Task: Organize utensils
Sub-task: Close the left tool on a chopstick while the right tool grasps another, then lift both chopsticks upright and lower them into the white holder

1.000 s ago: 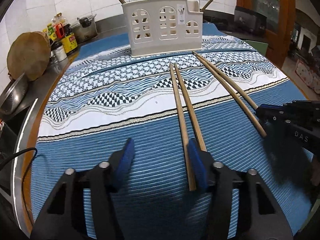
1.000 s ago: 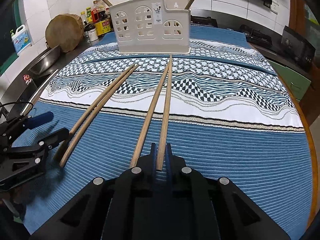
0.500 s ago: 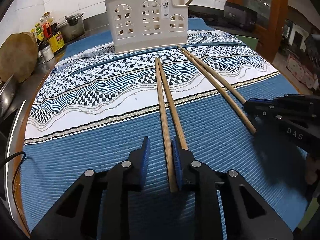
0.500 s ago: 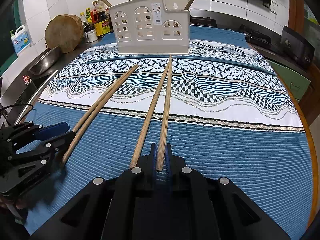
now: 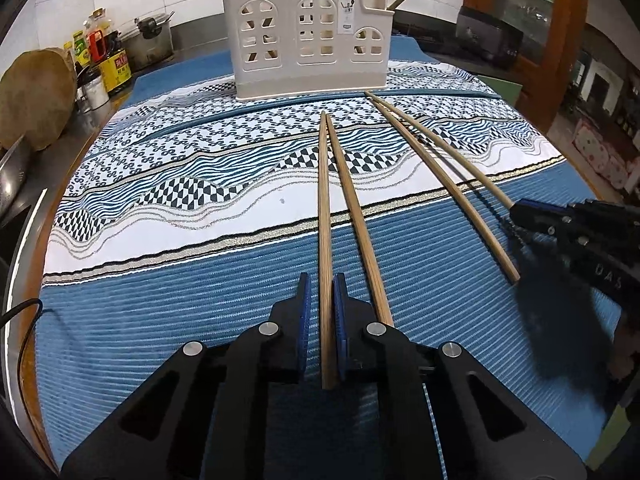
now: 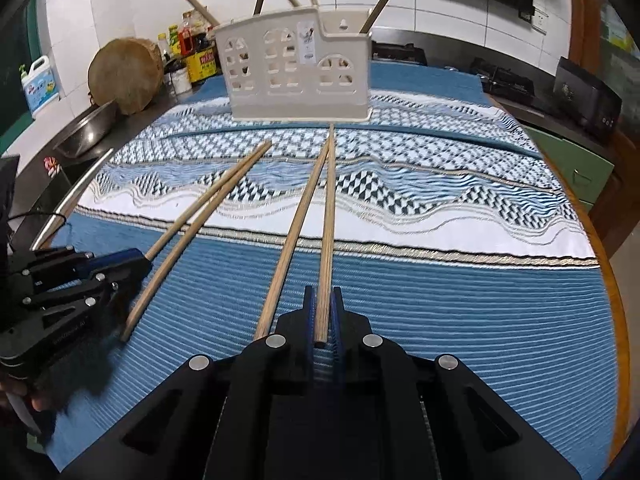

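Note:
Four long wooden chopsticks lie on a blue patterned cloth. In the left wrist view my left gripper (image 5: 320, 296) is shut on the near end of one chopstick (image 5: 323, 216); its partner (image 5: 352, 216) lies just right, under the right finger. In the right wrist view my right gripper (image 6: 321, 308) is shut on the near end of another chopstick (image 6: 329, 216); its partner (image 6: 298, 224) lies just left. The cream utensil holder (image 5: 308, 40) stands at the far side with several sticks in it; it also shows in the right wrist view (image 6: 298, 68).
A round wooden board (image 6: 125, 74), sauce bottles (image 6: 192, 52) and a metal bowl (image 6: 86, 130) sit on the counter to the left. A dark appliance (image 6: 588, 98) stands at the right. The cloth (image 5: 160, 320) covers a round table with a wooden edge.
My left gripper slid right over the left chopstick and closed on its near end. My right gripper stayed shut on its chopstick, and its view has tilted up a little.

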The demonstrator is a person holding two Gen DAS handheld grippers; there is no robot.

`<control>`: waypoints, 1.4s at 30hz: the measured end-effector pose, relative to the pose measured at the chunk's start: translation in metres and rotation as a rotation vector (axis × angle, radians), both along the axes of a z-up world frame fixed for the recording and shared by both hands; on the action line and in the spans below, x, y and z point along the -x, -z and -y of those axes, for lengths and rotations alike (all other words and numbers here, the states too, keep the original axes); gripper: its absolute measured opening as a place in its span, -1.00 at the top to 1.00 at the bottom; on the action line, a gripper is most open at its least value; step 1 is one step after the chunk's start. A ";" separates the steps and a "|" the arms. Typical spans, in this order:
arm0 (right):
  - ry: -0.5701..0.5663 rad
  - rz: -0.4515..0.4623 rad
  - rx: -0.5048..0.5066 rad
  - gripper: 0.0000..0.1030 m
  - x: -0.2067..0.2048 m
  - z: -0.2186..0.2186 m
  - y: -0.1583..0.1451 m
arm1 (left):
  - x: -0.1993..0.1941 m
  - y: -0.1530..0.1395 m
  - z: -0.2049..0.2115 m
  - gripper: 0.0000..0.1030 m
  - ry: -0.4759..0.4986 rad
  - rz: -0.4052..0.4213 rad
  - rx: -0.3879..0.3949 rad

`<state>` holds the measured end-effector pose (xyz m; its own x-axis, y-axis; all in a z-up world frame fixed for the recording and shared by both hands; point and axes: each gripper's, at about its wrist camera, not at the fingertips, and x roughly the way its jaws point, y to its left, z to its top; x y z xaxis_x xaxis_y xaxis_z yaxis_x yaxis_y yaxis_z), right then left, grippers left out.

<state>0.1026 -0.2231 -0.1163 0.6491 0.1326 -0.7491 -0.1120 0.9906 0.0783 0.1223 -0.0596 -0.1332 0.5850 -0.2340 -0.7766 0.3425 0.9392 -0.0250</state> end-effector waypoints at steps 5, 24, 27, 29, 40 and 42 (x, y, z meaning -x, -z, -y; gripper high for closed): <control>0.000 0.065 -0.005 0.86 0.005 0.003 -0.025 | -0.002 -0.003 -0.006 0.88 -0.014 -0.009 0.048; -0.123 0.278 -0.038 0.87 -0.024 0.004 -0.154 | -0.009 -0.098 -0.021 0.89 0.002 0.223 0.154; -0.142 0.276 -0.030 0.87 -0.042 0.005 -0.172 | -0.021 -0.109 -0.022 0.89 0.006 0.233 0.152; -0.152 0.276 -0.023 0.87 -0.053 0.006 -0.182 | -0.030 -0.118 -0.023 0.89 0.009 0.236 0.164; -0.160 0.323 0.057 0.87 -0.100 0.005 -0.242 | -0.077 -0.177 -0.031 0.90 0.012 0.278 0.197; -0.153 0.344 0.070 0.87 -0.106 0.005 -0.255 | -0.081 -0.194 -0.033 0.90 0.015 0.306 0.216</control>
